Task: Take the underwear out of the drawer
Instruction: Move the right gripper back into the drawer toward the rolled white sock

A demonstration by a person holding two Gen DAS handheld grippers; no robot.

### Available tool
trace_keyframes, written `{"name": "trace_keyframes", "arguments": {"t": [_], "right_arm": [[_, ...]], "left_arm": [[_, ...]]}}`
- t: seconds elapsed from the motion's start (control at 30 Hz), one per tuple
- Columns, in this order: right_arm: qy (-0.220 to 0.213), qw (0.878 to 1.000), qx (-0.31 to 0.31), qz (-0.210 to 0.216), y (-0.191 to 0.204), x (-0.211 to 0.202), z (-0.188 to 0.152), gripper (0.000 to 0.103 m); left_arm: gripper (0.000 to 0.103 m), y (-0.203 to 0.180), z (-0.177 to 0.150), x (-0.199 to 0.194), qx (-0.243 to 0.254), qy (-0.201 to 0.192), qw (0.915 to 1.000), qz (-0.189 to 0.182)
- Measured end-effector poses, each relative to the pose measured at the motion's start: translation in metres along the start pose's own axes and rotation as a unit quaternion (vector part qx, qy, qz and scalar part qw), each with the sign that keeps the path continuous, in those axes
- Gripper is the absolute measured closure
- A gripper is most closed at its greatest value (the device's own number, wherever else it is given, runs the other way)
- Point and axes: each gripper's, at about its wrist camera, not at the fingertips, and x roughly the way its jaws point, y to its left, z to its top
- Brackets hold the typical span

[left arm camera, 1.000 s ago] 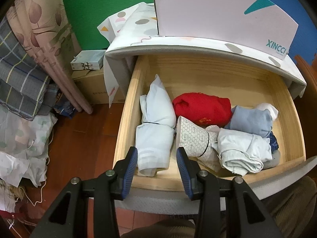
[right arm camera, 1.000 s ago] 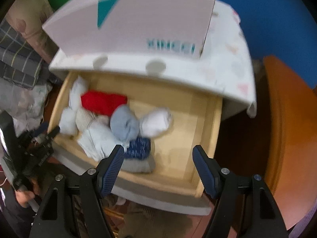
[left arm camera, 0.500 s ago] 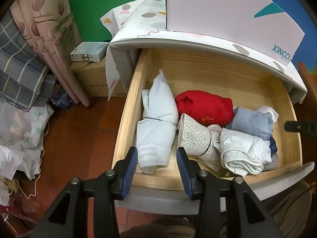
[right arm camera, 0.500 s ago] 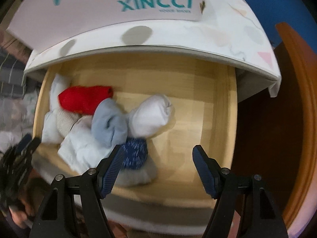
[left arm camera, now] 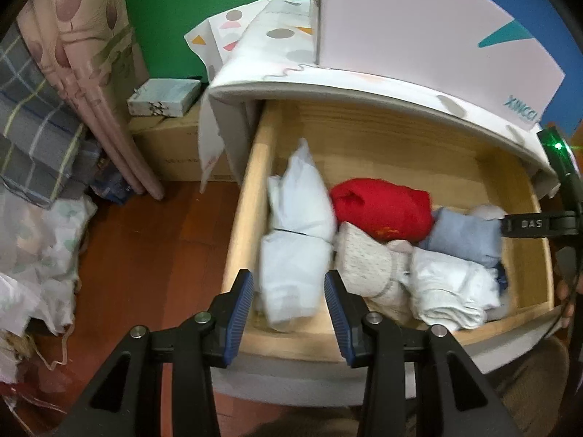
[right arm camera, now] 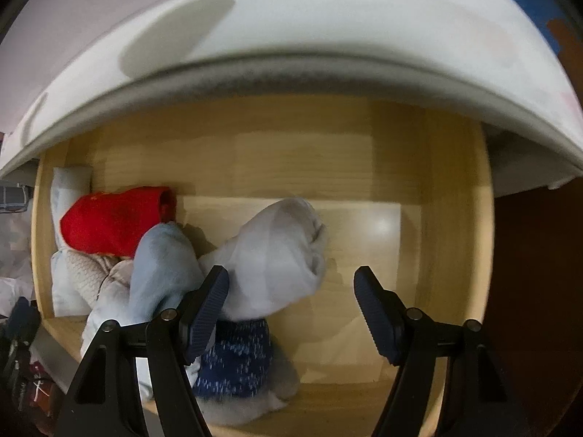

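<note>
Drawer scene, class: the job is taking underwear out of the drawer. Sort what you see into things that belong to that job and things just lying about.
Belongs to the job:
- wooden drawer, pulled open
- red roll
- white roll
- pale blue roll
- navy speckled roll
- right gripper, open above the white roll
- left gripper, open

Just lying about:
- XINCCI box
- small box
- curtain

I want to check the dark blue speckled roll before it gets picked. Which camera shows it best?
The right wrist view: the dark blue speckled roll lies close below the right claw, with its white flecks visible. In the left wrist view only a dark blue sliver shows behind the white bundle.
</note>
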Motion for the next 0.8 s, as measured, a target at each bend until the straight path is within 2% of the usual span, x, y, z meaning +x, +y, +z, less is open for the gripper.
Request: {"name": "trace_keyframes", "arguments": {"t": [0.1,0.3,0.6,0.67,0.7,0.73,0.8], "right_arm": [[0.003,1.000,-0.002,0.003,0.002,0.007,0.004,0.034],[0.008,1.000,-0.010,0.007,0.004,0.015,0.008,0.034],[0.007,1.000,-0.016,0.012,0.004,0.029,0.016,0.034],[0.006,1.000,-0.020,0.016,0.009,0.029,0.019,0.041],[0.005,0.999,-0.025,0.024,0.011,0.028,0.019,0.051],[0.006,0.999,-0.028,0.031,0.011,0.027,0.018,0.054],[0.007,0.999,-0.036,0.020,0.010,0.023,0.020,0.055]], "left_arm": [[0.061,0.008,0.007,0.001,0.004,0.002,1.0000,0.003],[0.061,0.028,0.025,-0.001,-0.020,0.007,0.9997,-0.012],[0.061,0.014,0.031,0.009,0.004,0.034,0.9994,-0.009],[0.061,0.009,0.029,0.012,0.010,0.039,0.9992,-0.007],[0.061,0.007,0.028,0.013,0.013,0.040,0.9991,-0.007],[0.061,0.005,0.027,0.014,0.016,0.042,0.9990,-0.006],[0.061,0.000,0.026,0.015,0.022,0.047,0.9986,-0.009]]}}
